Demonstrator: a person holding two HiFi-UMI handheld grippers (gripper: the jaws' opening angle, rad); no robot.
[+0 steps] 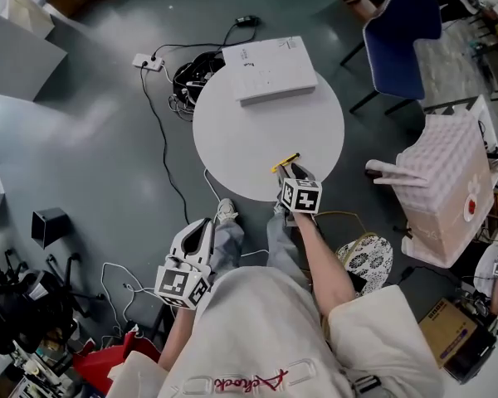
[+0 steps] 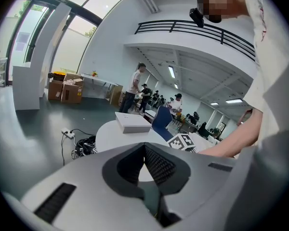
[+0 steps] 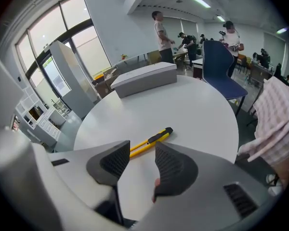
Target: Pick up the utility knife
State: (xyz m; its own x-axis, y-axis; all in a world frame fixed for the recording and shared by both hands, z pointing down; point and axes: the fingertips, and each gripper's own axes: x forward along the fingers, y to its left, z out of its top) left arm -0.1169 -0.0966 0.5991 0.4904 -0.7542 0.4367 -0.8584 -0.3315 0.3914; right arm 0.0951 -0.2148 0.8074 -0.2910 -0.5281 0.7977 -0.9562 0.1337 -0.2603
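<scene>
The utility knife [image 1: 285,162], yellow with a black slider, lies on the round white table [image 1: 249,139] near its near-right edge. In the right gripper view the knife [image 3: 151,141] rests flat just past the fingertips, not between them. My right gripper [image 1: 296,175] stands open right behind it, nothing in its jaws [image 3: 142,148]. My left gripper [image 1: 201,227] hangs low at the left, off the table and above the floor, far from the knife. In its own view the left gripper [image 2: 145,147] has its pads meeting at the tips, shut and holding nothing.
A flat white box [image 1: 270,67] sits on the table's far side. A blue chair [image 1: 398,36] stands at the back right and a pink checked bag [image 1: 448,185] to the right. Cables and a power strip [image 1: 149,61] lie on the floor to the left.
</scene>
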